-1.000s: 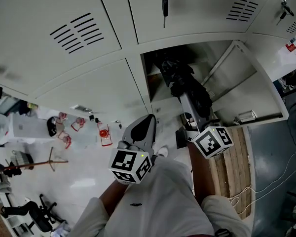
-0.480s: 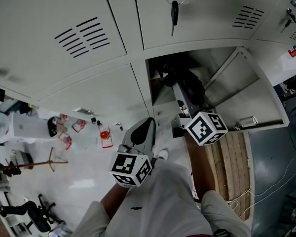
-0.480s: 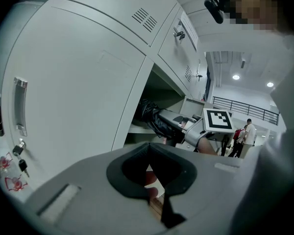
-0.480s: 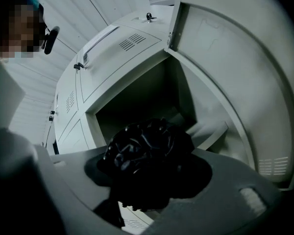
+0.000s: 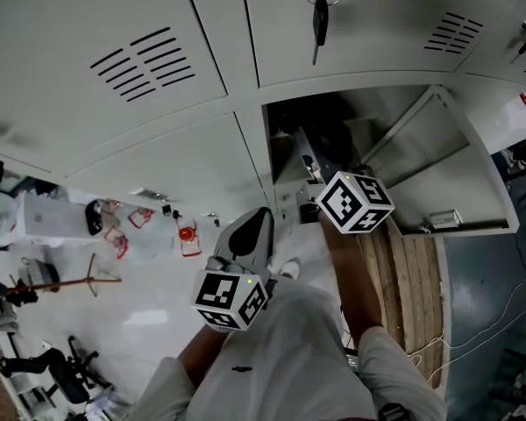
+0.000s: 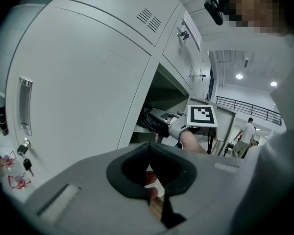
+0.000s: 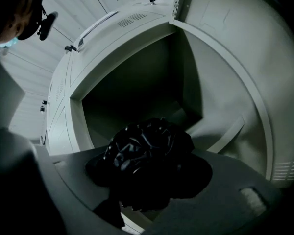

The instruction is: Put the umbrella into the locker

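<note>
A black folded umbrella (image 7: 147, 148) is clamped in my right gripper (image 7: 148, 173), whose jaws stand wide around its crumpled fabric. In the head view that right gripper (image 5: 309, 160) reaches level into the open locker (image 5: 368, 117), and the umbrella (image 5: 320, 137) lies mostly inside the dark opening. The left gripper view shows the umbrella (image 6: 154, 120) crossing the locker's threshold. My left gripper (image 5: 254, 224) hangs lower, in front of the shut lower-left door, jaws together and holding nothing.
The locker's door (image 5: 443, 169) swings out to the right. A key (image 5: 319, 17) hangs from the door above. A wooden pallet (image 5: 412, 279) lies below the locker. Small red items (image 5: 186, 235) clutter the floor at left. A person (image 6: 245, 131) walks far off.
My right gripper has pushed the umbrella deeper into the locker, so less of it shows outside. The left gripper has stayed about where it was.
</note>
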A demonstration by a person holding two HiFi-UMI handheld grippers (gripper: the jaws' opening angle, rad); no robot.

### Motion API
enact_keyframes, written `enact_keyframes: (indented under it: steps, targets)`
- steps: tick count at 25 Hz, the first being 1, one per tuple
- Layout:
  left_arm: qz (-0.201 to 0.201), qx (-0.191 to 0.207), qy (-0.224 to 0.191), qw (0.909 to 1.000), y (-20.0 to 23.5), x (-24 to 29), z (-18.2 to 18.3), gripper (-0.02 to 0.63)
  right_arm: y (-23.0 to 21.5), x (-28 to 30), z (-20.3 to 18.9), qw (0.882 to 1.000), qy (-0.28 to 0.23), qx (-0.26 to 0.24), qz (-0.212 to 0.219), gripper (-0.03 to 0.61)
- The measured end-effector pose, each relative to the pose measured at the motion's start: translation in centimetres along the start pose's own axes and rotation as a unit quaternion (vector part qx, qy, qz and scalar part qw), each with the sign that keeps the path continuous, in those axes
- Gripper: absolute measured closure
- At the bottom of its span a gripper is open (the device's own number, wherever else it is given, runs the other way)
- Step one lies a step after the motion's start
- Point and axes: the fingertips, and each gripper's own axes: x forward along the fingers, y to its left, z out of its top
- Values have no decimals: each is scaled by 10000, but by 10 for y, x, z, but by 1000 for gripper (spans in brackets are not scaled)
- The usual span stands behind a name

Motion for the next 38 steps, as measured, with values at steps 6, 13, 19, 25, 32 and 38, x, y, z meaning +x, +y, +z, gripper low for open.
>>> enact_keyframes:
  steps: [6, 13, 19, 25, 32, 38]
  targets:
    - [26, -37, 70, 10000, 2, 0, -4, 597, -2, 23, -9, 9994, 335, -113, -67, 314]
    - [54, -65, 125, 9999, 5, -1, -8, 597, 6, 47, -18, 9925, 857, -869, 20, 308]
    - [10, -36, 141, 9999, 2, -3, -10, 597, 3, 53, -29, 9867, 1281, -1004, 17, 288]
    - [-40, -2, 126, 9999, -2, -5, -11, 595, 1, 50, -31, 9838, 1337, -1181, -190, 261]
    - [-70, 9, 119, 9999, -8, -14, -15, 597, -2, 37, -28, 9874, 1206, -992, -246, 249]
    - [-57, -12, 123, 9999, -9, -21, -20, 597, -1, 17, -19, 9906, 1035, -858, -238, 250]
